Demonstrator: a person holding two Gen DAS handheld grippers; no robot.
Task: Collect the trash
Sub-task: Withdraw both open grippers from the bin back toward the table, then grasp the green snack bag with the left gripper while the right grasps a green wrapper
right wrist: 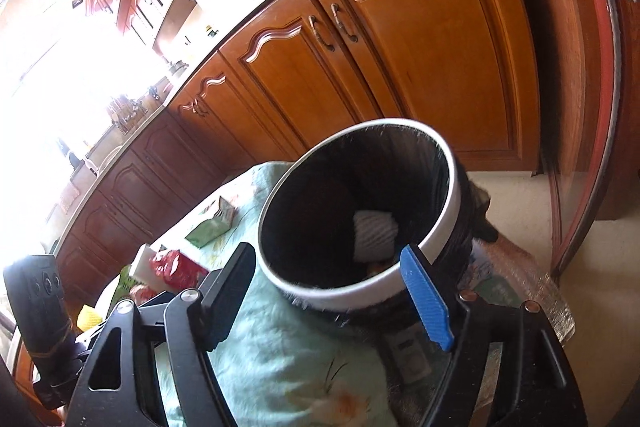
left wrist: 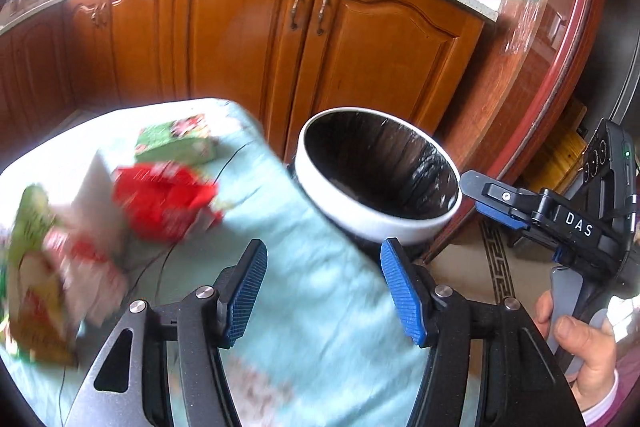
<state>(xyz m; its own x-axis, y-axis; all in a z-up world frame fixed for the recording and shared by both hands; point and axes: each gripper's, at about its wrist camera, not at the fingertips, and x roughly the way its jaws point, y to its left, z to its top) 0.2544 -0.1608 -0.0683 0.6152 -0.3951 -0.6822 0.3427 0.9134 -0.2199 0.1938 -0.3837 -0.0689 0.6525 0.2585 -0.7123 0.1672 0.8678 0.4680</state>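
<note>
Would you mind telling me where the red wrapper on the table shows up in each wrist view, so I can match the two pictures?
Left wrist: the red wrapper lies left of centre on the light green tablecloth, blurred, below a green packet.
Right wrist: it sits low on the left, beyond the right gripper's left finger.
Shared landmark: the white-rimmed trash bin stands to its right in both.

A round trash bin with a white rim and black liner stands upright at the edge of the surface, which is covered in pale green cloth. A white crumpled wad lies inside it. Left of the bin on the cloth lie a red wrapper, a green packet and blurred mixed wrappers.
</note>
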